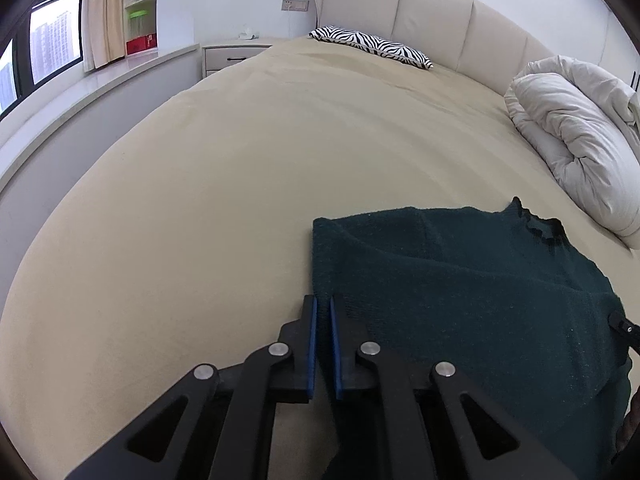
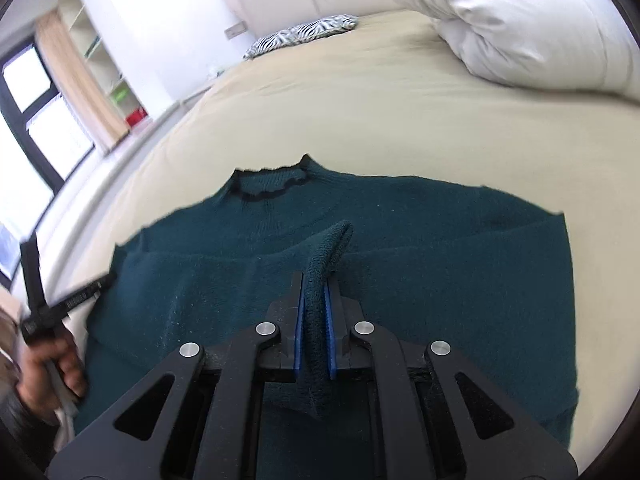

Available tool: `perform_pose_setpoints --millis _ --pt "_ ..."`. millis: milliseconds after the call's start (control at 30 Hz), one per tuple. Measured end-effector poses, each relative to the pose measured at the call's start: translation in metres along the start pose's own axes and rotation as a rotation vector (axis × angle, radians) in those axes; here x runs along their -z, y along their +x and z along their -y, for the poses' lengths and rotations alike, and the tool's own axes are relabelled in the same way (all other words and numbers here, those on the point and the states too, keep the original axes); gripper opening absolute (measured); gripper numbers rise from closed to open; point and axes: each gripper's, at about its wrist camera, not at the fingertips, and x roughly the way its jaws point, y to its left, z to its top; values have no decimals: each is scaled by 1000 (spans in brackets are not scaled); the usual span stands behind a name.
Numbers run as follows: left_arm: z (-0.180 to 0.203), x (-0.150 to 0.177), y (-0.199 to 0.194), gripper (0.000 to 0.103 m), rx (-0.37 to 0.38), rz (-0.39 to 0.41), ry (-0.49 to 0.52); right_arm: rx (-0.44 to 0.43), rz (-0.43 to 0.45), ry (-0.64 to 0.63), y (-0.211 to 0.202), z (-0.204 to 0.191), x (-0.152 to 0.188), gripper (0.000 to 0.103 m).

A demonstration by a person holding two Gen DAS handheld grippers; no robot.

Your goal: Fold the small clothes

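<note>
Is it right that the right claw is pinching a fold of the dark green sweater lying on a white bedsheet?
Not quite: the right claw does pinch a fold of the dark green sweater, but the bedsheet is beige, not white, as the right wrist view shows.

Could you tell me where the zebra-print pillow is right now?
The zebra-print pillow lies at the bed's far end against the headboard, left of the white duvet.

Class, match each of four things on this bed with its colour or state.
Things:
1. sweater
2. small pillow
3. duvet
4. right claw

Descriptions:
A. white, bundled up
B. zebra-striped
C. dark green, spread on the bed
D. pinching a fold of knit

Pairs: 1-C, 2-B, 3-A, 4-D
</note>
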Motion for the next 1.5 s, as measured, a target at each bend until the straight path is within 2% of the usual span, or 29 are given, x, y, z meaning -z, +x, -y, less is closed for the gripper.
perform_pose_setpoints --millis 67,133,200,333,400,433,467,533,600,667,700,800,833,867,1033,1167,1300,1367,1400,1433,1467,1500 --pt "0 0 5 8 -5 -1 0 6 -19 33 10 10 4 7" --pt "-2 0 6 8 12 -7 -17 17 -108 52 40 26 14 7" --pt "-5 -2 6 9 30 -12 -23 -25 -68 78 40 34 19 7" --pt "-16 -5 -10 13 55 -11 -79 -44 -68 125 28 36 18 10" --pt "-13 -4 -25 13 43 11 -70 -61 -93 151 22 39 17 14" --pt "-10 -1 -36 14 53 30 -58 -71 -102 171 19 42 17 21" --pt "-6 2 -42 17 49 39 -38 -87 -105 195 16 43 17 30" --pt "4 9 -48 25 29 38 5 -119 -79 220 5 46 18 36" --pt "10 17 -40 25 -7 6 40 -107 -50 181 -2 39 22 36" --pt "6 26 -25 25 -14 -40 38 -49 -76 124 4 31 27 34" --pt "5 28 -23 25 -15 -35 42 -9 -100 93 11 28 31 32" --pt "12 29 -25 14 -39 -21 104 7 -81 72 9 29 35 24" --pt "14 30 -25 12 -39 -21 110 18 -85 81 7 31 34 18" --pt "14 31 -25 12 -41 -20 110 27 -87 90 5 32 34 17" --pt "15 35 -21 12 -59 -10 117 71 -99 78 2 31 39 17" --pt "15 33 -23 17 -73 1 120 52 -85 86 2 37 43 16" --pt "1 37 -47 17 -37 25 66 86 -87 112 -11 38 46 17" --pt "-7 46 -68 21 -21 31 53 105 -79 141 -29 39 50 18" --pt "-12 52 -81 30 -9 38 42 95 -59 161 -43 40 53 18" --pt "-16 59 -94 46 2 41 32 87 -36 176 -56 42 56 19" --pt "-18 67 -105 55 17 39 30 79 -16 190 -69 43 60 24" --pt "-21 77 -117 68 38 31 32 67 1 204 -81 45 65 29"
